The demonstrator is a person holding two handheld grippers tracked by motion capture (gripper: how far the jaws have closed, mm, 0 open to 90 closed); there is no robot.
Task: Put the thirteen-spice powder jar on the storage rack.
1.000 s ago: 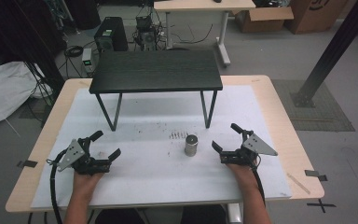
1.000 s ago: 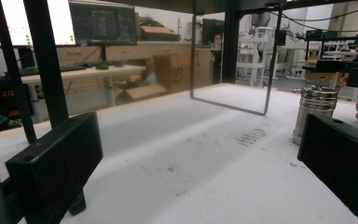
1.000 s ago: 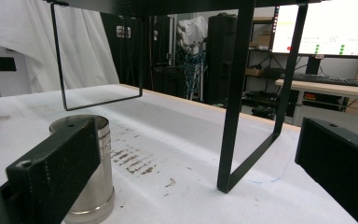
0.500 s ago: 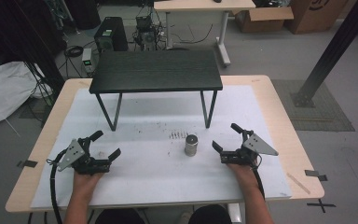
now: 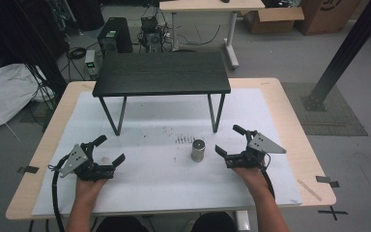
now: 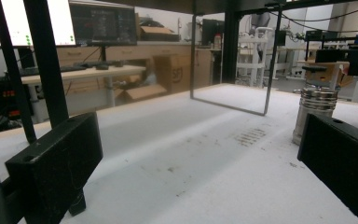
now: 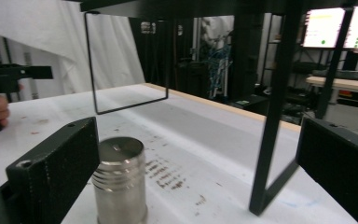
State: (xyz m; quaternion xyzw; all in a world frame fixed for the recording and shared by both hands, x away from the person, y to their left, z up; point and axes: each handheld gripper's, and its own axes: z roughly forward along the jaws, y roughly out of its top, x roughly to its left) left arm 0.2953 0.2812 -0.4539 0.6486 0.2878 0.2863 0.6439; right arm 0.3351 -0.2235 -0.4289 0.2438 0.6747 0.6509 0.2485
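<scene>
A small metal cylinder [image 5: 198, 150] stands upright on the white table cover, in front of a low black stand [image 5: 162, 72]. My right gripper [image 5: 230, 140] is open just right of the cylinder, not touching it; in the right gripper view the cylinder [image 7: 120, 180] sits beside the left jaw, with the gripper [image 7: 200, 163] wide apart. My left gripper [image 5: 109, 150] is open near the table's front left, with nothing between its jaws. In the left gripper view the gripper [image 6: 209, 168] faces the cylinder [image 6: 314, 110] at the far right.
The black stand's thin legs [image 5: 216, 113] rise behind the cylinder, and one leg [image 7: 274, 112] is close ahead in the right gripper view. Dark smudges [image 5: 184, 140] mark the white cover [image 5: 154, 179]. Wooden table edges [image 5: 309, 145] frame it.
</scene>
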